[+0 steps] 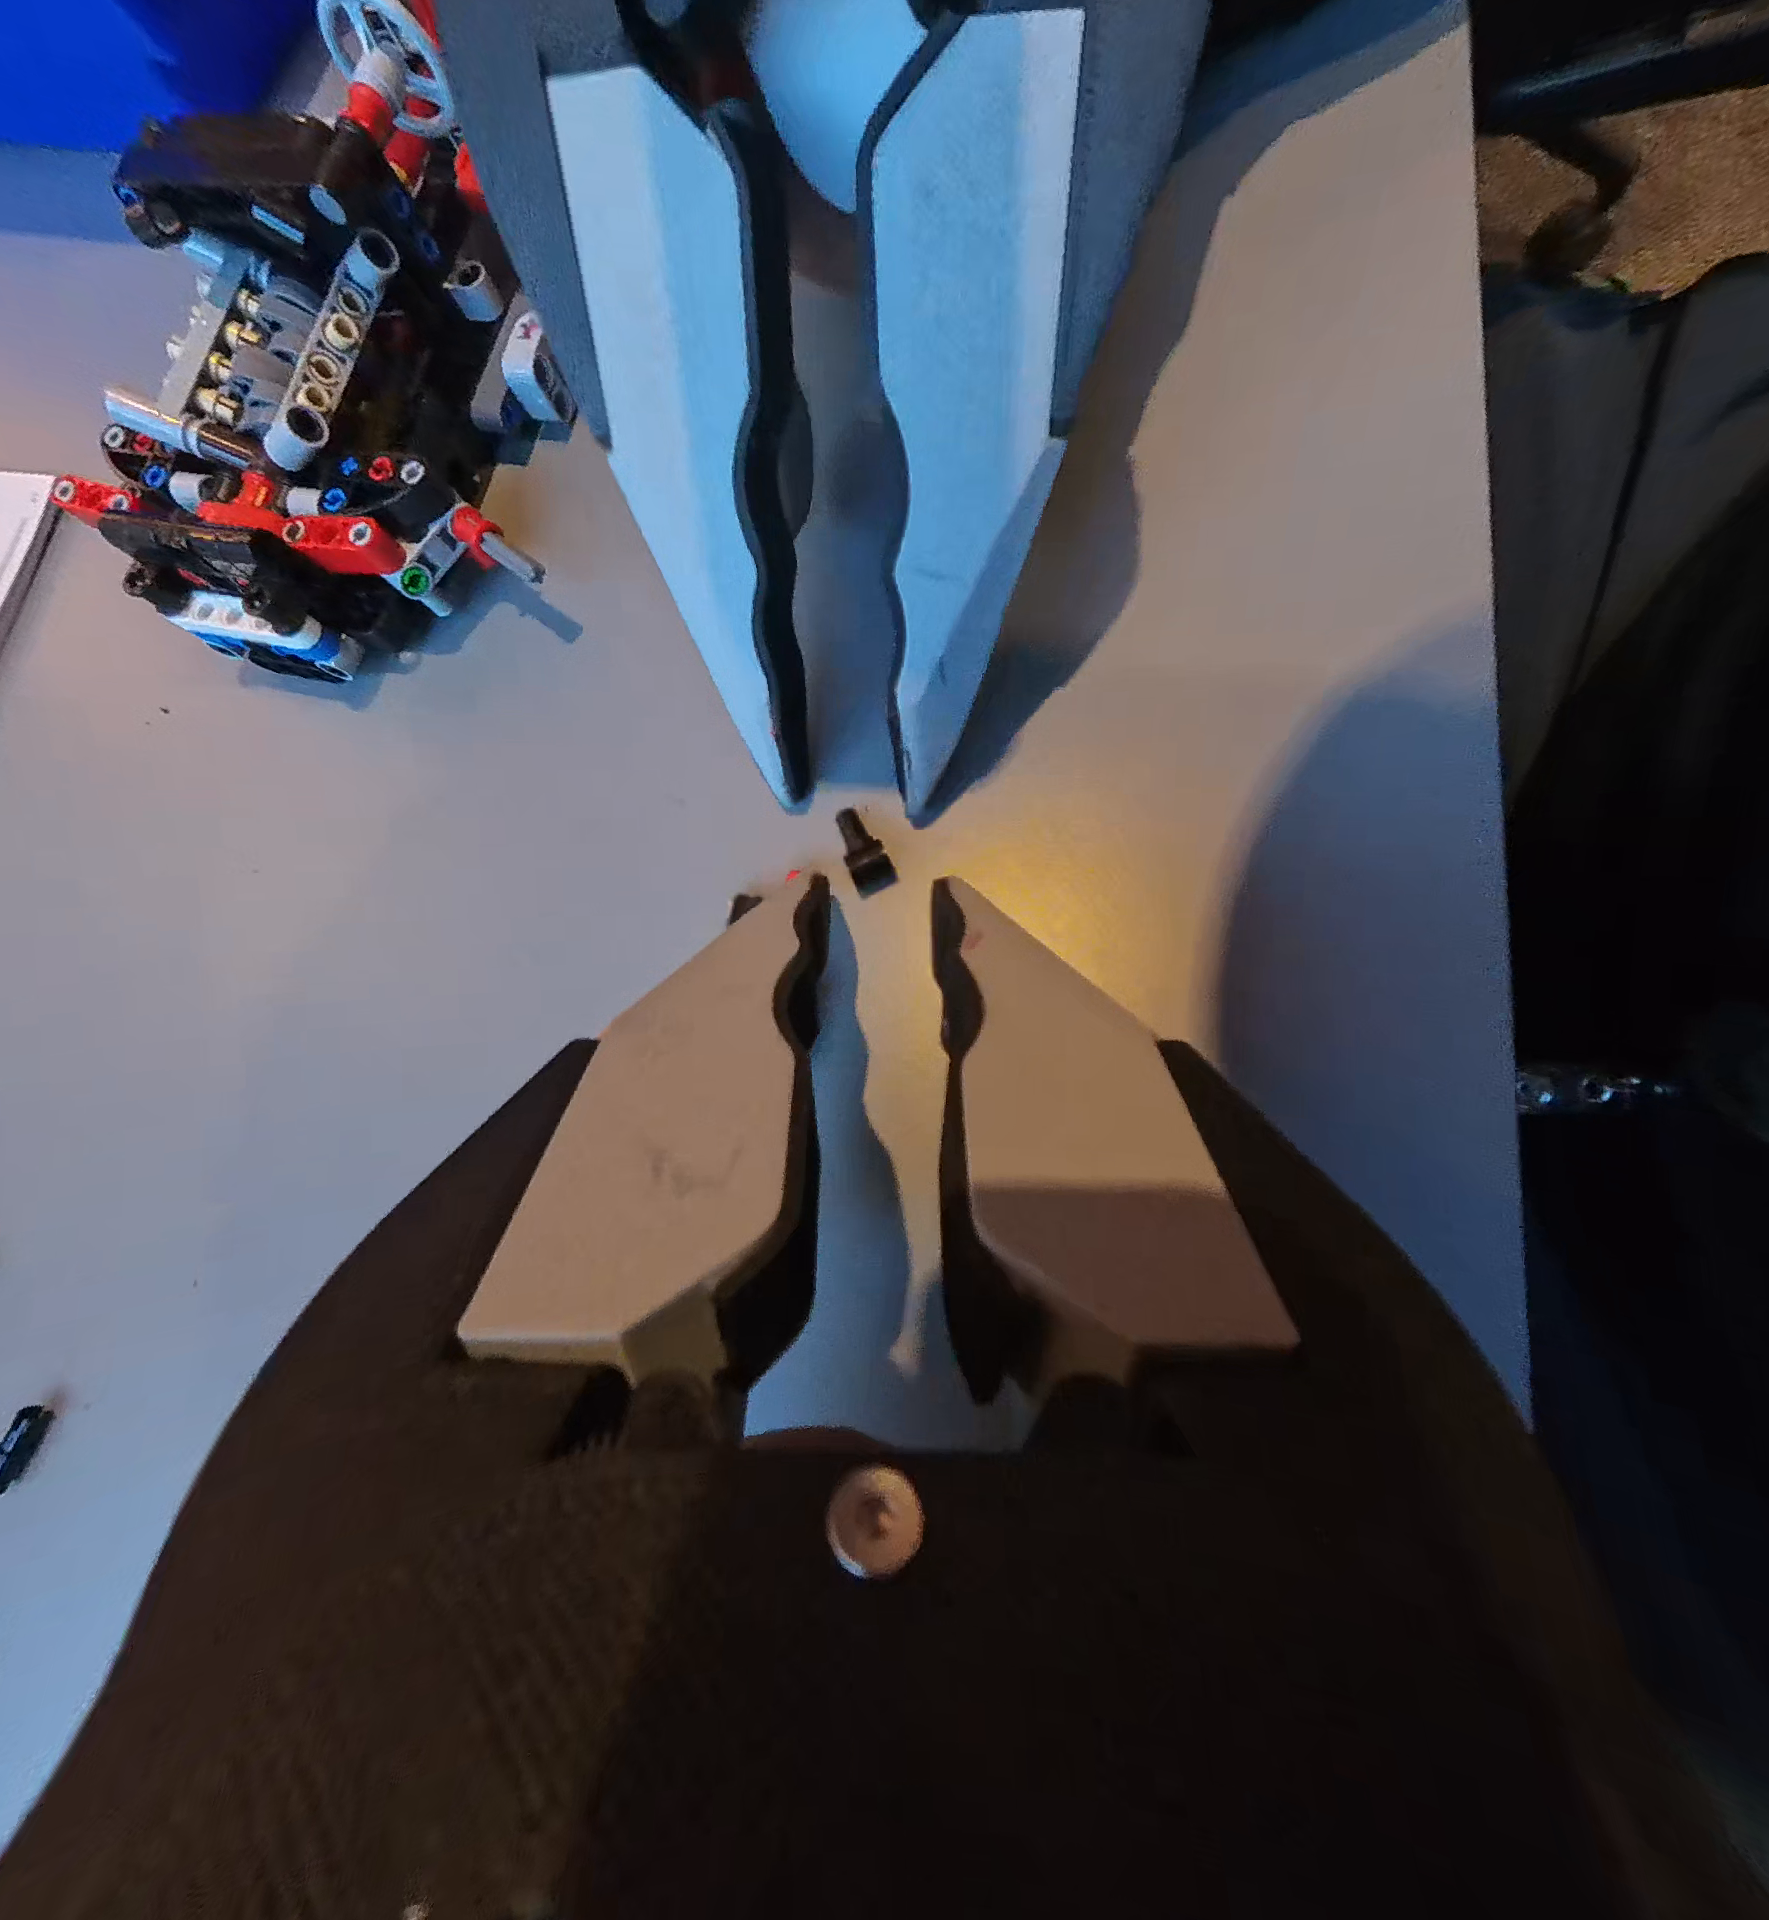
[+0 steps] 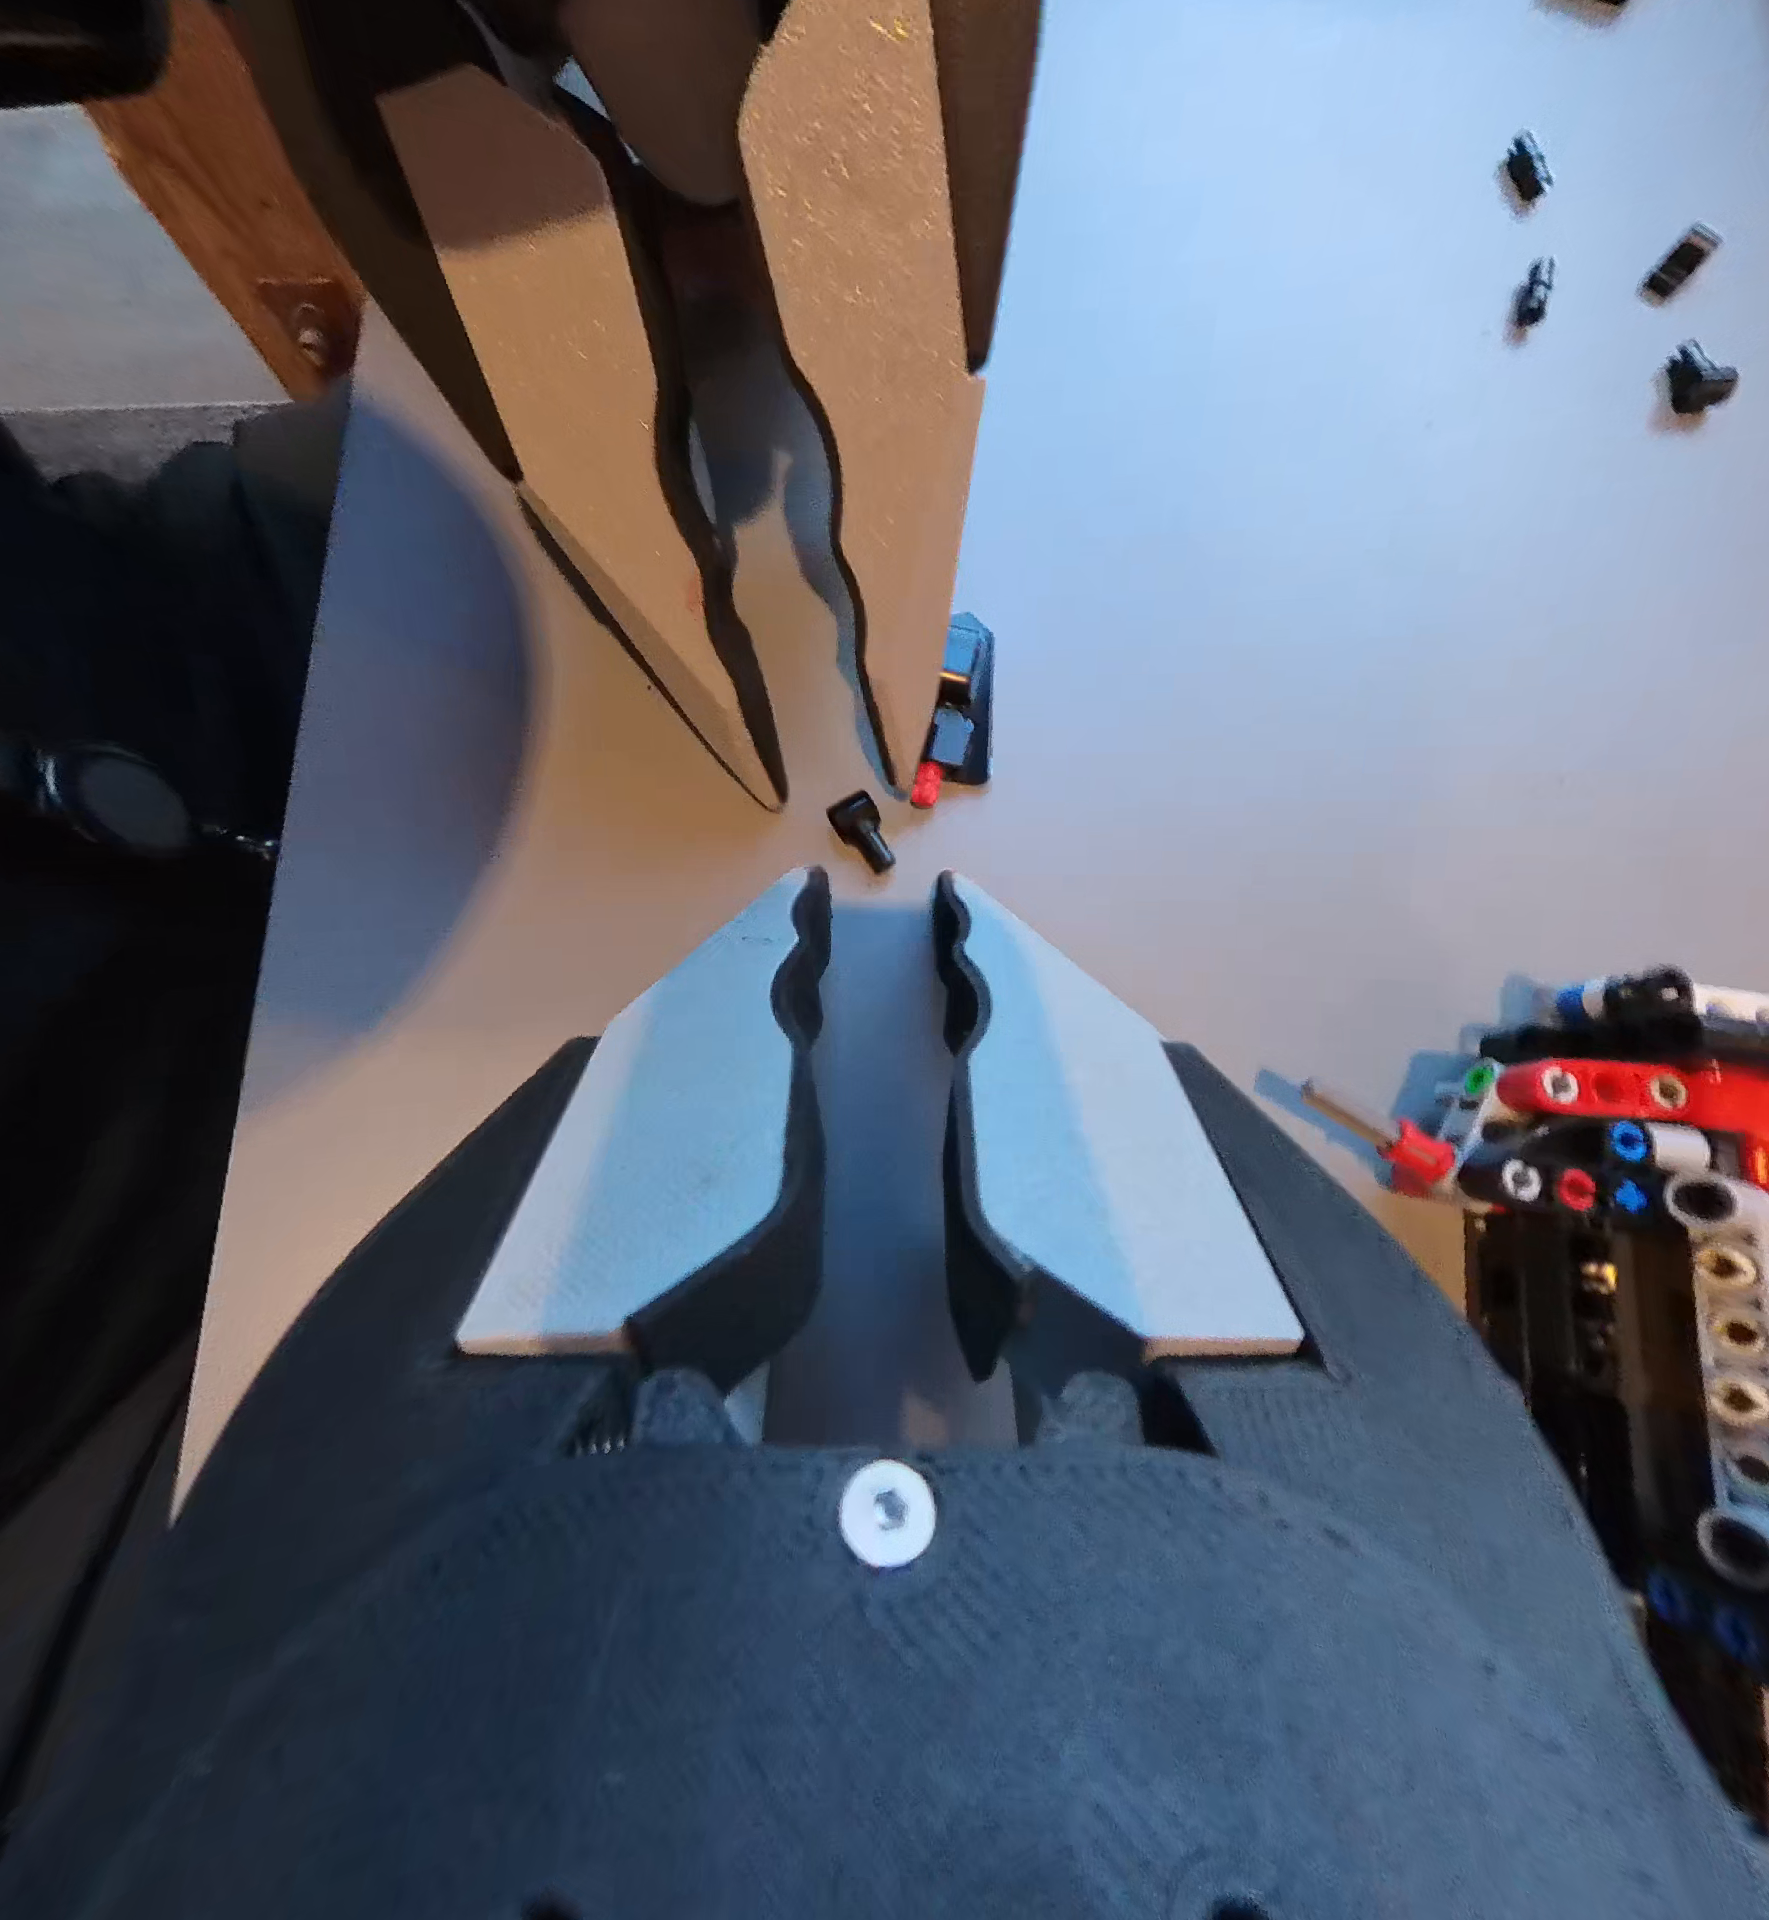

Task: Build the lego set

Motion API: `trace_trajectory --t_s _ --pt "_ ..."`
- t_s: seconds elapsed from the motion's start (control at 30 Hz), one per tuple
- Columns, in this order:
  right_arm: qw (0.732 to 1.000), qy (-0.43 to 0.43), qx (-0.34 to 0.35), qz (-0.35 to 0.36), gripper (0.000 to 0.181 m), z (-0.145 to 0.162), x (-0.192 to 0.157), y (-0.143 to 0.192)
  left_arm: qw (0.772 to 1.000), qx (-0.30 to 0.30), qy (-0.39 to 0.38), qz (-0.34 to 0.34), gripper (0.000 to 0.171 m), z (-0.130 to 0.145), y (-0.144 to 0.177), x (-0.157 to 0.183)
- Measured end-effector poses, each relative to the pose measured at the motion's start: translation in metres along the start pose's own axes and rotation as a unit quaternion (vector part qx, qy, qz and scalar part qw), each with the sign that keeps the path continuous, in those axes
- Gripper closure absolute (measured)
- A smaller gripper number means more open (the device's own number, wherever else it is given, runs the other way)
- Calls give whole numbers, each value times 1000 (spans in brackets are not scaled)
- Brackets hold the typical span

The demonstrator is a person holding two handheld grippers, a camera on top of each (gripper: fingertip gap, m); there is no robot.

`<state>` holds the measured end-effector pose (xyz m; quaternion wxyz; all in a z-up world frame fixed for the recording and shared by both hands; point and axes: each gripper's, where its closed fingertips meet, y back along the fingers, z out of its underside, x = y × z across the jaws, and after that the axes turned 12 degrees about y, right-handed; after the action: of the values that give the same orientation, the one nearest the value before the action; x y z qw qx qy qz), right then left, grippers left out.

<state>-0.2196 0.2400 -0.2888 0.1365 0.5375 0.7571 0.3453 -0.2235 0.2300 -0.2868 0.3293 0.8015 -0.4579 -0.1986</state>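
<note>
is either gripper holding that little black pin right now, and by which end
Neither. The small black pin lies loose on the table between the two sets of tips. The left gripper and right gripper are both open and hold nothing.

gap: black pin (image 1: 862,855) between facing tools | left: lego model (image 1: 293,416) well apart | right: table edge (image 1: 1498,727)

Pin: small black peg (image 1: 862,858) lying on its side on the white table, loose, just ahead of my fingertips.
Model: part-built black, red and grey assembly (image 1: 308,416) standing well apart from the peg.
Spares: black pieces (image 2: 1680,270) scattered on the table.
</note>
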Motion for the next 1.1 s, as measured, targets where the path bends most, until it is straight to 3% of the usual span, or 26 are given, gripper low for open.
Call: trace_trajectory --t_s 0.33,0.47,0.6,0.7,0.77,0.87,1.1 --pt "1000 18 -4 18 168 4 -2 5 1000 -15 2 -26 165 -6 -7 -1" --pt "999 33 19 31 170 -2 -2 10 995 -6 95 -4 165 -8 -4 -3" --pt "994 -12 47 98 177 -8 20 19 978 77 195 -1 166 -24 5 -14" --pt "983 -73 107 126 161 -23 32 30 935 169 309 28 166 -40 18 -19" --pt "974 -78 161 138 164 -39 31 39 886 234 391 81 165 -52 31 -19" --pt "969 -49 159 184 160 -46 31 45 810 303 482 139 165 -62 48 -23" --pt "955 28 150 253 160 -62 23 52 739 341 550 187 166 -66 51 -12"
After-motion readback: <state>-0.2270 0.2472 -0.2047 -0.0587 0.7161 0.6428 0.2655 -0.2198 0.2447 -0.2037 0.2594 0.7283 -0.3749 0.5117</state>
